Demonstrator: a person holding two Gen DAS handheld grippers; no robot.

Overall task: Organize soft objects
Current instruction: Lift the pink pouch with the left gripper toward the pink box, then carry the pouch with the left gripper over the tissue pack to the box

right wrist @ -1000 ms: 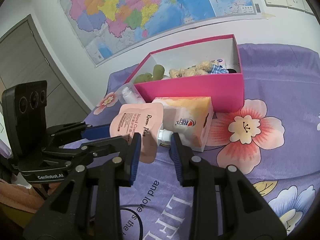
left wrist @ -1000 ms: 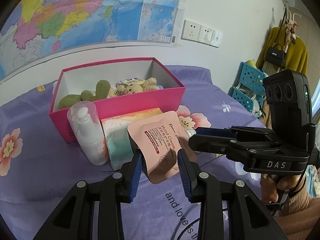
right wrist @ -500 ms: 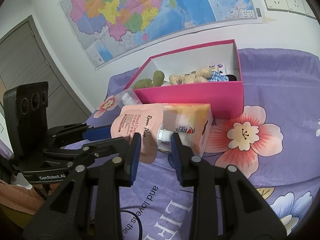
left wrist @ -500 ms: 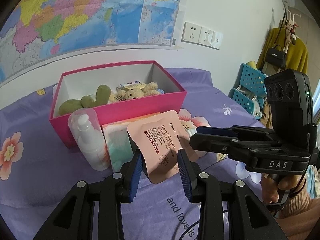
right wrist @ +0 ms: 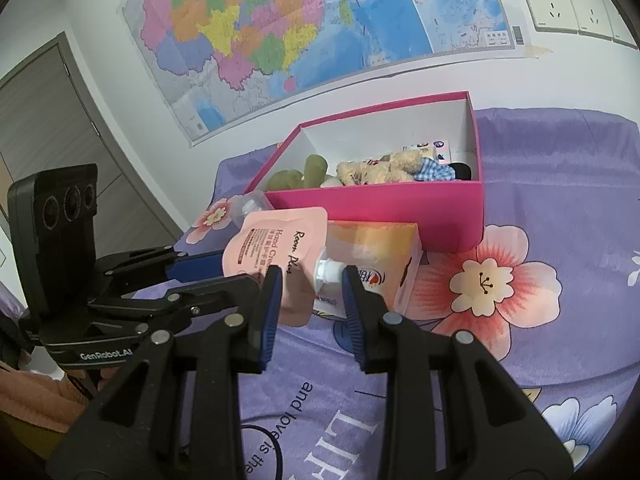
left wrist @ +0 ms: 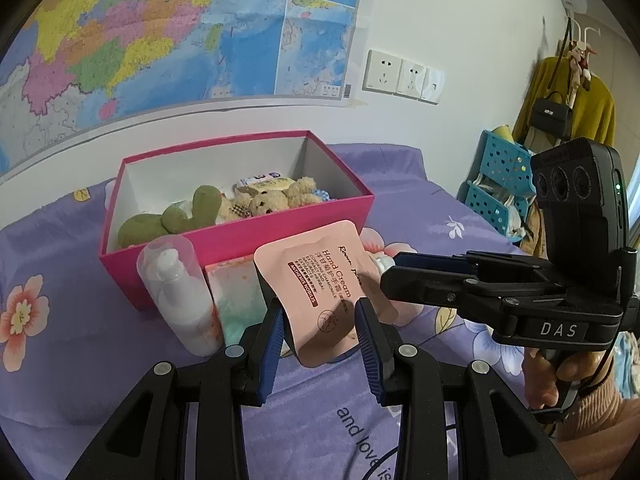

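A pink hand cream pouch (left wrist: 324, 284) with a white cap is held up over the bed by both grippers. My left gripper (left wrist: 320, 330) is shut on its lower edge. My right gripper (right wrist: 308, 288) is shut on its cap end (right wrist: 328, 272); it also shows in the left wrist view (left wrist: 400, 268). Behind stands an open pink box (left wrist: 240, 240) holding a green plush (left wrist: 180, 216), a teddy bear (left wrist: 264, 204) and small packs. The box also shows in the right wrist view (right wrist: 400, 208).
A white pump bottle (left wrist: 180, 296) and a tissue pack (left wrist: 236, 296) stand against the box front on the purple flowered bedspread (left wrist: 60, 360). A map and wall sockets (left wrist: 400, 76) hang behind. Blue baskets (left wrist: 496, 184) stand at the right.
Both grippers with the pouch have risen a little and drawn back; the box now sits lower and its contents show more.
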